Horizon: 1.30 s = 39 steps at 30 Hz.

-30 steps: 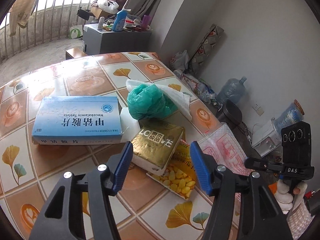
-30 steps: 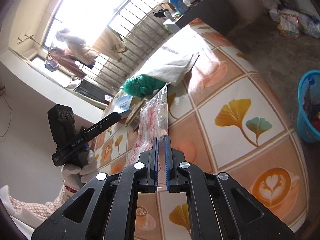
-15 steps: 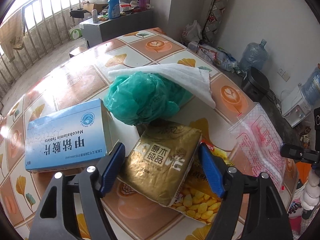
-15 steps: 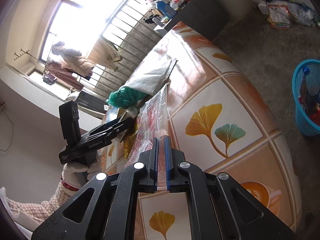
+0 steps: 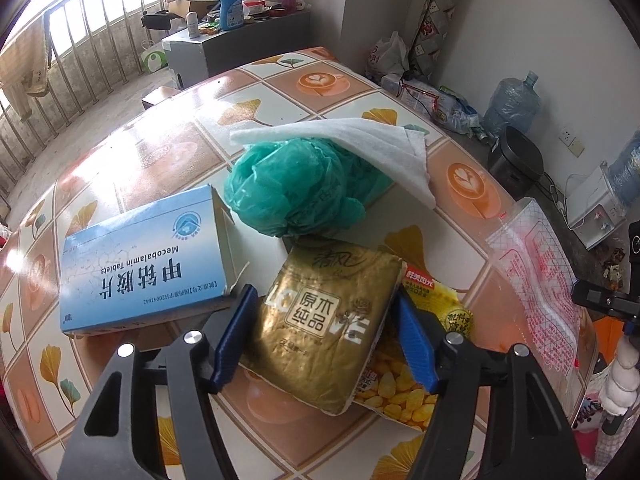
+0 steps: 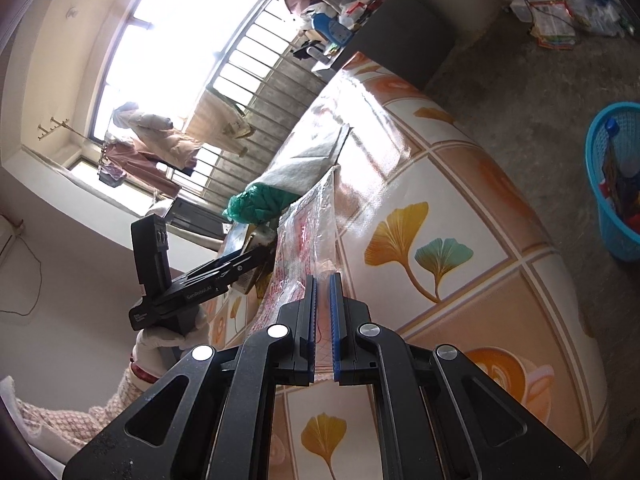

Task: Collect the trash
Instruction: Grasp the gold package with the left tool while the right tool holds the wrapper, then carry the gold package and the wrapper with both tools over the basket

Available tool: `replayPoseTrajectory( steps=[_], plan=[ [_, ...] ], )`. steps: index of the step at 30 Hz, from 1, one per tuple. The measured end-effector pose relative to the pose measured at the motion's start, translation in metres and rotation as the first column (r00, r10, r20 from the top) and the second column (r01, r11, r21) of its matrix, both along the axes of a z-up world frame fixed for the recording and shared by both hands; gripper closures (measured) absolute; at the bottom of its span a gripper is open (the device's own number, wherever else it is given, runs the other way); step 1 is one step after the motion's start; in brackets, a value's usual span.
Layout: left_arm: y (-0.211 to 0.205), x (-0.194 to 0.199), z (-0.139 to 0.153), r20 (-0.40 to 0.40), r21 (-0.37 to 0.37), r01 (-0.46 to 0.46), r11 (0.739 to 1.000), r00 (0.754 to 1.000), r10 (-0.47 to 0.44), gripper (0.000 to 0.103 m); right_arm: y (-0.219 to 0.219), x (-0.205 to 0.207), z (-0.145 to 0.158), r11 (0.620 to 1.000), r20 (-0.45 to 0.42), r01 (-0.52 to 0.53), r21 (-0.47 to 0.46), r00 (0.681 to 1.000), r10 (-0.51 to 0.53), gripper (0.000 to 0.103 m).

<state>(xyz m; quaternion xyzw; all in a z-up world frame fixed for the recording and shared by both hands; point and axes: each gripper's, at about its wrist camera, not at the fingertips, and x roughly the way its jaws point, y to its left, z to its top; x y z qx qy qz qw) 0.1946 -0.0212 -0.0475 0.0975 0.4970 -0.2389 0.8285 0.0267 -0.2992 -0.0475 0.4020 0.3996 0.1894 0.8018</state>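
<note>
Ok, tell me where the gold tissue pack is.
In the left wrist view the gold tissue pack lies on the table between the open left gripper's fingers, atop the yellow snack bag, right of the blue box.

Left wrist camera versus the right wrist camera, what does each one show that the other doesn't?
Left wrist only: the open left gripper straddling the gold tissue pack, with the blue tablet box and yellow corn snack bag beside it. Right wrist only: the right gripper shut on the clear plastic bag, and a blue basket on the floor. Both: the green plastic bag, the clear plastic bag and the tiled table.
</note>
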Motion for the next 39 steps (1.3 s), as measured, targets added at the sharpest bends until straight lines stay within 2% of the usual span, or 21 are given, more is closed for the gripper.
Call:
replayPoseTrajectory(
  steps=[10, 16, 20, 25, 30, 35, 39],
  plan=[
    [0.035, -0.037, 0.031, 0.002, -0.031, -0.038, 0.999, 0.999, 0.038, 0.038, -0.004, -0.01, 0.006, 0.999, 0.04, 0.008, 0.032, 0.999, -0.01, 0.098],
    [0.052, -0.063, 0.055, -0.002, -0.105, -0.06, 0.993, 0.998, 0.06, 0.038, -0.008, -0.013, 0.014, 0.998, 0.071, 0.011, 0.055, 0.997, -0.015, 0.098],
    [0.046, -0.074, 0.078, 0.026, -0.16, -0.035, 0.986, 0.999, 0.04, 0.038, -0.014, -0.018, 0.023, 0.998, 0.104, 0.025, 0.065, 0.994, -0.032, 0.098],
    [0.012, -0.076, 0.103, 0.076, -0.208, 0.047, 0.977, 0.997, -0.032, 0.038, -0.03, -0.024, 0.033, 0.995, 0.136, 0.069, 0.073, 0.988, -0.078, 0.098],
    [-0.039, -0.068, 0.116, 0.099, -0.25, 0.139, 0.958, 0.988, -0.118, 0.038, -0.051, -0.028, 0.039, 0.989, 0.156, 0.128, 0.079, 0.978, -0.139, 0.098],
    [-0.104, -0.058, 0.118, 0.113, -0.26, 0.237, 0.936, 0.97, -0.215, 0.038, -0.079, -0.03, 0.037, 0.973, 0.148, 0.219, 0.076, 0.962, -0.228, 0.098],
    [-0.163, -0.053, 0.113, 0.121, -0.241, 0.329, 0.913, 0.944, -0.308, 0.038, -0.111, -0.036, 0.028, 0.938, 0.096, 0.341, 0.06, 0.933, -0.346, 0.098]
  ],
)
